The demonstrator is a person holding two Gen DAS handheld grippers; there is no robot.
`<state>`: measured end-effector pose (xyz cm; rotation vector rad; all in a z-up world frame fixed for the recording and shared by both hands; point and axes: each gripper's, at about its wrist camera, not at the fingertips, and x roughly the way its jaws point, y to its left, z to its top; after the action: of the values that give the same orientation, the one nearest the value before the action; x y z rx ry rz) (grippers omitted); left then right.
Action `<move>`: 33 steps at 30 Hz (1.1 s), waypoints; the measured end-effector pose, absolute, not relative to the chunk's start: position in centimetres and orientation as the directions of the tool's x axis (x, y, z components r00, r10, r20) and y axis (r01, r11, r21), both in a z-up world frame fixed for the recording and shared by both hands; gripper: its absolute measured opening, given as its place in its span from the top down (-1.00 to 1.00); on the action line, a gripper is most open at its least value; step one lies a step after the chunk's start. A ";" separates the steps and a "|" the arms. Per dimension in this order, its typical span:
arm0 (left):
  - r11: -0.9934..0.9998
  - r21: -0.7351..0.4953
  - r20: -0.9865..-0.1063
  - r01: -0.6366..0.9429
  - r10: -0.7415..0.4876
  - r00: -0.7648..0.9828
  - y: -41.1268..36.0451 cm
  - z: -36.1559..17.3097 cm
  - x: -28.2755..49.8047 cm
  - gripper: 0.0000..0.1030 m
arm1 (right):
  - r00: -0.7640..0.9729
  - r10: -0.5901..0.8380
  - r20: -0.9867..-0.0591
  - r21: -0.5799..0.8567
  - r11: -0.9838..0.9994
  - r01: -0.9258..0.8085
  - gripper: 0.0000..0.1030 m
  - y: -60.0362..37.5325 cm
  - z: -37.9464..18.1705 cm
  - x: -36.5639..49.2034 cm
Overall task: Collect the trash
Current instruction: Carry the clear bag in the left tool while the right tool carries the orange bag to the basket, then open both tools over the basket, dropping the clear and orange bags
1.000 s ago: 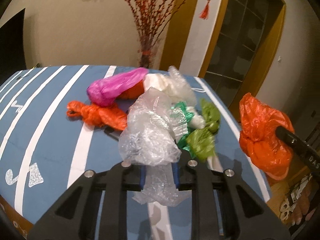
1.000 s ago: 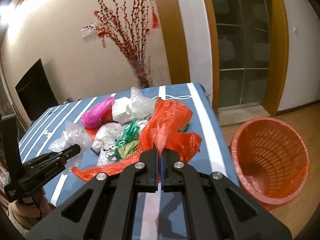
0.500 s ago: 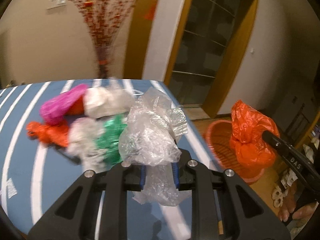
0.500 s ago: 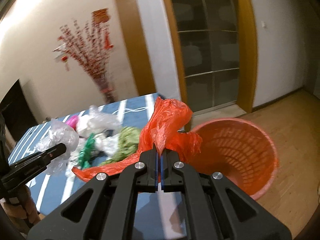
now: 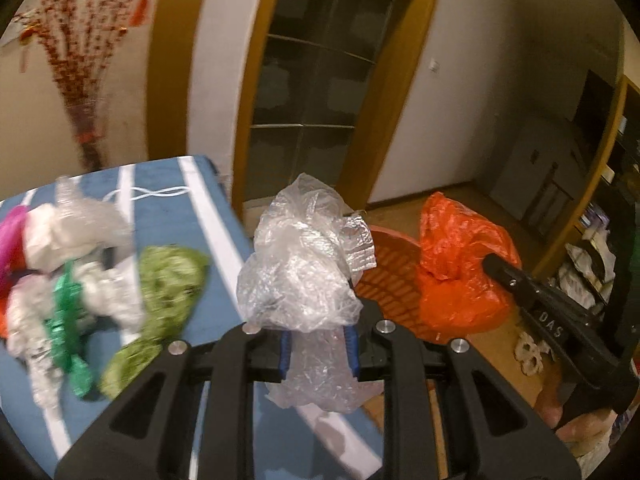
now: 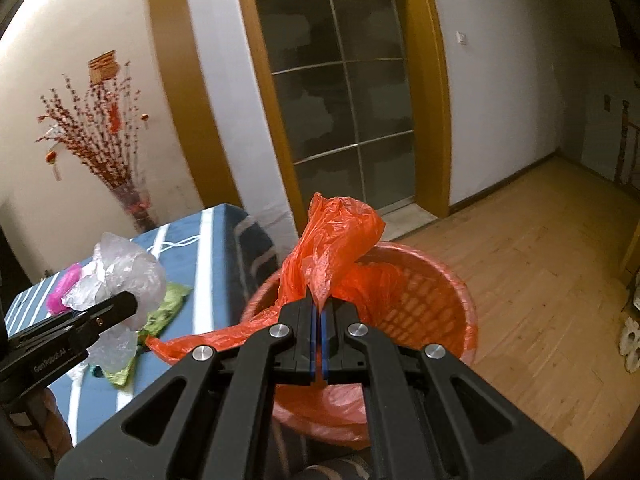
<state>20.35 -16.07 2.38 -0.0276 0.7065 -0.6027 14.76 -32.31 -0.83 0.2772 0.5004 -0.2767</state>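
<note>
Progress looks partial. Right tool has its jaws clamped on an orange plastic bag, which hangs directly over the mouth of the orange basket on the wooden floor; one tail of the bag already drapes across the near rim. Left tool grips a crumpled clear plastic bag, held in the air just past the worktop edge and short of the basket, which shows behind it in the left wrist view. Neither bag has been let go, so I judge the drop itself as not yet done for either.

More work remains on the worktop: a green bag, a darker green scrap, several white and clear bags and a pink bag lie bunched together there, all untouched.

Several things are hard to read. Blur smears the pile in the left wrist view, so the count of pieces and where one ends and the next begins cannot be settled. The basket's inside is mostly covered by the orange bag and the tool body, so I cannot tell whether anything lies in it already. The pink bag is cut off at the picture's edge, and something reddish beside it is too blurred to name. Little of the person shows beyond a hand at the corner.
</note>
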 end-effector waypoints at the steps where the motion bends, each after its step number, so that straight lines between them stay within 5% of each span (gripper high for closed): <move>1: 0.824 -0.224 -0.604 0.520 -0.536 0.589 -17.0 2.2 20.6 0.57 | 0.840 -0.194 -0.507 0.192 0.925 0.329 0.99 -32.7 -1.0 14.8; 18: 0.777 -0.254 -0.660 0.577 -0.575 0.484 -24.6 -1.7 24.5 0.52 | 0.812 -0.205 -0.547 0.215 0.903 0.373 0.99 -37.3 -3.6 16.8; 23: 0.786 -0.241 -0.672 0.569 -0.559 0.486 -25.2 -2.4 24.4 0.05 | 0.805 -0.198 -0.558 0.234 0.894 0.382 0.97 -37.6 -4.1 17.1; 25: 0.794 -0.237 -0.678 0.560 -0.548 0.491 -25.0 -2.7 24.5 -0.05 | 0.799 -0.196 -0.569 0.243 0.888 0.391 0.90 -38.0 -4.4 17.1; 29: 0.818 -0.224 -0.691 0.530 -0.517 0.506 -24.1 -3.1 24.6 -0.20 | 0.796 -0.207 -0.569 0.251 0.878 0.407 0.24 -38.3 -4.6 16.6; 33: 0.841 -0.206 -0.701 0.500 -0.484 0.525 -22.8 -3.2 24.5 -0.34 | 0.791 -0.222 -0.569 0.234 0.879 0.415 0.03 -38.2 -4.5 16.4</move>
<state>24.52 -22.77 -3.22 0.0212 0.8314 -0.5884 16.38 -38.20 -4.49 0.3613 0.5604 -0.3513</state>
